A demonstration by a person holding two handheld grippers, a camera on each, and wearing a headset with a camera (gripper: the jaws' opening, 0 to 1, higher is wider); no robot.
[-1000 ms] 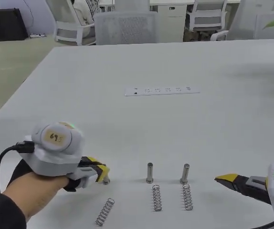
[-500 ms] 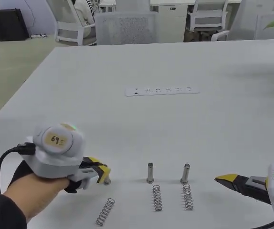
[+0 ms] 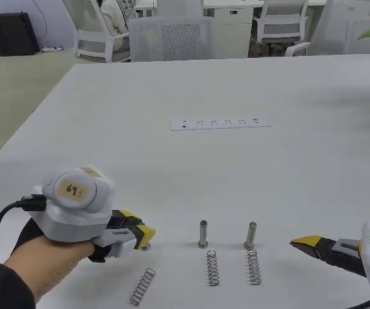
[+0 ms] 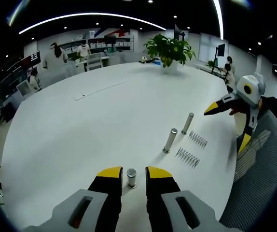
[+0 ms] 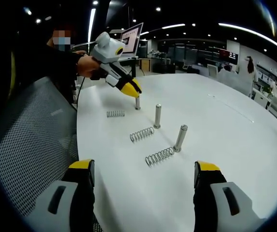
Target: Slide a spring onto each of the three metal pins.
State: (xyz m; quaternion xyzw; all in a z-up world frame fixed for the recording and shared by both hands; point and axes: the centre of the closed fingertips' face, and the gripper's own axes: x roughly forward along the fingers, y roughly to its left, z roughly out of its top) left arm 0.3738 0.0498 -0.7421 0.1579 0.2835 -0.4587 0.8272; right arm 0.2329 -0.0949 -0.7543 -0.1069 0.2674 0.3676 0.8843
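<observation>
Three pins up on bench [image 3: 288, 161], all bare. My L claw [image 4: 134, 170] is open a crack, jaws either side of end pin [image 4: 131, 178], no grip, left of mid pin [image 3: 203, 233]. My R claw [image 5: 144, 166] is wide open, empty, right of it. Springs [image 3: 212, 267] lie flat, just nearside.

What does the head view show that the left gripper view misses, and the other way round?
The head view adds a third spring lying loose by the left gripper. The left gripper view adds a clear look at the nearest pin standing in the gap between that gripper's open jaws. Shared: the middle pin and far pin, the middle spring and far spring lying by them, and the right gripper.
</observation>
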